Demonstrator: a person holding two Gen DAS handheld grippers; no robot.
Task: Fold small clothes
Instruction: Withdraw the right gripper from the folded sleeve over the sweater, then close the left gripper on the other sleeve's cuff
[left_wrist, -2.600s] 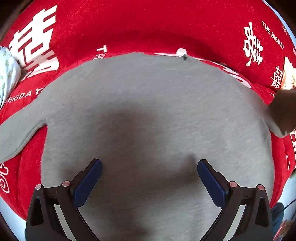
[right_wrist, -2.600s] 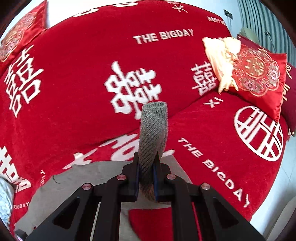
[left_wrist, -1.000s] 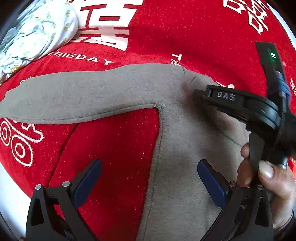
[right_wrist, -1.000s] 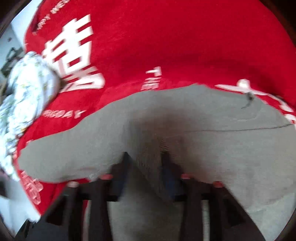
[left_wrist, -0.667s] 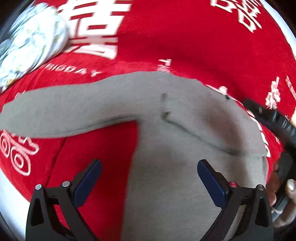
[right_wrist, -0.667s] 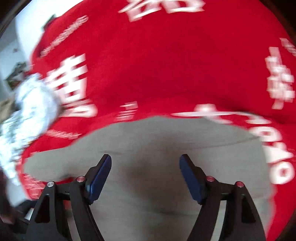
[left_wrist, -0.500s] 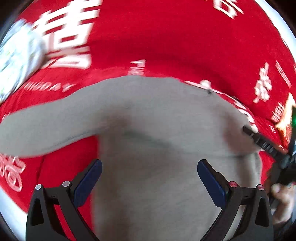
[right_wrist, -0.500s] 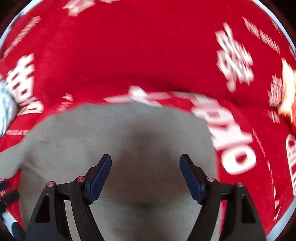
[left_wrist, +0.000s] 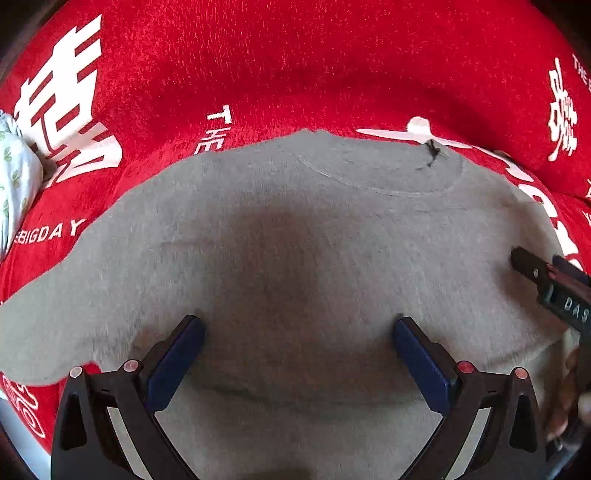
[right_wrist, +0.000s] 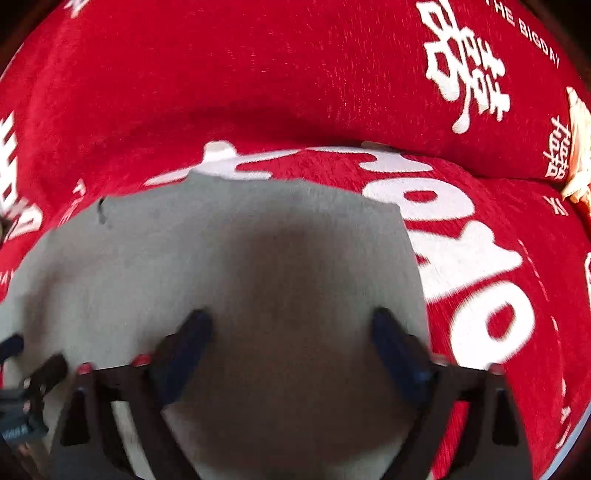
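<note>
A grey sweater (left_wrist: 295, 240) lies flat on the red cover, its round neckline (left_wrist: 376, 177) toward the back. One sleeve (left_wrist: 48, 317) stretches out to the left in the left wrist view. My left gripper (left_wrist: 297, 328) hangs over the sweater's body, open, with nothing between its blue pads. In the right wrist view the sweater (right_wrist: 258, 258) ends in a straight folded edge (right_wrist: 413, 258) on its right side. My right gripper (right_wrist: 291, 328) is over that part, its jaws opening wide, with only flat cloth below them. Its black fingers (left_wrist: 543, 280) show at the right edge of the left wrist view.
The red cover (left_wrist: 295, 66) with white printed characters spreads all around the sweater. A pale leaf-patterned cloth (left_wrist: 14, 177) lies at the far left. A cream tasselled cushion (right_wrist: 580, 147) sits at the far right. A person's hand (left_wrist: 569, 402) holds the right gripper.
The right gripper let go of the sleeve it had carried across the sweater and opened wide. Both grippers swung rightward, so the left one now hangs over the sweater's middle.
</note>
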